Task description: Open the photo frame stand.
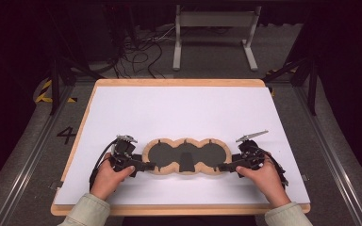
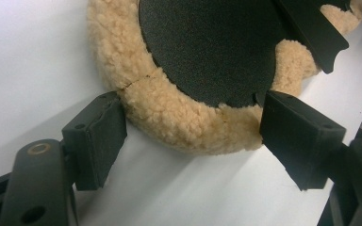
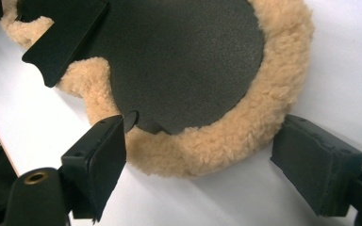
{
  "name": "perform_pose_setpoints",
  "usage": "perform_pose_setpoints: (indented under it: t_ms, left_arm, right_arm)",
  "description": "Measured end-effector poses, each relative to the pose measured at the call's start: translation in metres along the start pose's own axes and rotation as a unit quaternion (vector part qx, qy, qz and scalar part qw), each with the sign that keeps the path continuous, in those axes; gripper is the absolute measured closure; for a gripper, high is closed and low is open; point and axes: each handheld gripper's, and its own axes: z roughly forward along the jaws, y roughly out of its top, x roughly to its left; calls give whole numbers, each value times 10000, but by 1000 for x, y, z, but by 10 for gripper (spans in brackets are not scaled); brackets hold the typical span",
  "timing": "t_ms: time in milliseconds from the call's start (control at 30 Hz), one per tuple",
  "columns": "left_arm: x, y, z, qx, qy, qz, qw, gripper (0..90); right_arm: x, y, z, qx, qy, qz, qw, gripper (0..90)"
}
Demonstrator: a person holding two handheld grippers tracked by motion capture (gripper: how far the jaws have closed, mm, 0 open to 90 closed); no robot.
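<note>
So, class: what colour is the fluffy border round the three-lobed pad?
Tan, a pale golden beige, on the fluffy border; it shows best in the left gripper view.

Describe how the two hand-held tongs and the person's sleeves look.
Both tongs, left and right, are black, each topped by a grey three-cornered plate. A black cable trails from the left one. Their pads are blocky and matte black; brass-coloured rivets show on the arms. Sleeves are pale, ribbed at the cuff.
</note>
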Motion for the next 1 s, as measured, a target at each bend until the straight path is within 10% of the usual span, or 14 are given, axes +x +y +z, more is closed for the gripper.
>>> perform_pose_setpoints:
  t_ms: [267,500,700,1000]
  left_arm:
    - [-1,0,0,6,72,25,10000,268]
    - [0,0,-1,8,90,79,9999,281]
    - [-1,-1,0,20,55,35,10000,282]
    - [-1,0,0,13,90,59,9999,283]
  right_arm:
    - [-4,-2,-4,-24,118,136,9998,291]
    - [23,5,-25,-612,-580,-458,9954,453]
    - [63,9,-13,-503,199,-1288,9902,738]
    - [83,9,27,116,358,-1700,9847,900]
